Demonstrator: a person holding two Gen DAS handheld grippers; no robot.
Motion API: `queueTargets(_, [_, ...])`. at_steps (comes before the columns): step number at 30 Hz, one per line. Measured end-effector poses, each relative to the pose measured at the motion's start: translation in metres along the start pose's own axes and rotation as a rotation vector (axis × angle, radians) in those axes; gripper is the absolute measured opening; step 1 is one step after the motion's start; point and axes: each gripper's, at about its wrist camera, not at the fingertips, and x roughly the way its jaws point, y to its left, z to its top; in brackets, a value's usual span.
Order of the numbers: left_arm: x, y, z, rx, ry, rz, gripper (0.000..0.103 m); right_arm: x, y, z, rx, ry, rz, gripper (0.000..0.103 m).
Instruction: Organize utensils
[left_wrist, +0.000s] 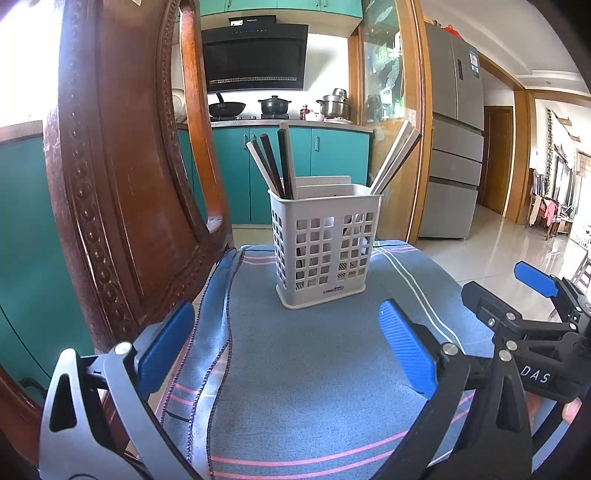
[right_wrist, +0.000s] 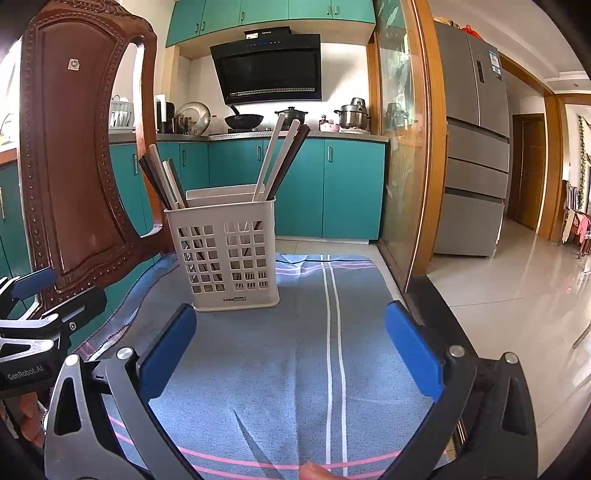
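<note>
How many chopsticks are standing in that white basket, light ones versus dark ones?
Light chopsticks: 4
Dark chopsticks: 3
Total in the basket: 7

The white utensil basket (right_wrist: 223, 254) carries "LONG" at its base, the rest of that mark too small to read. The left hand-held gripper (right_wrist: 22, 374) bears "GenRobot.AI" on its body. The right hand-held gripper (left_wrist: 535, 376) shows the letters "DAS".
</note>
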Motion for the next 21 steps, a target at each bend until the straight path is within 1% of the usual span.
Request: queueTargets(21, [-0.0025,-0.0048,-0.0018,0.002,0.005,-0.004,0.100,0.0017,0.0021,0.0000,-0.006,0.005,-0.003,0.100])
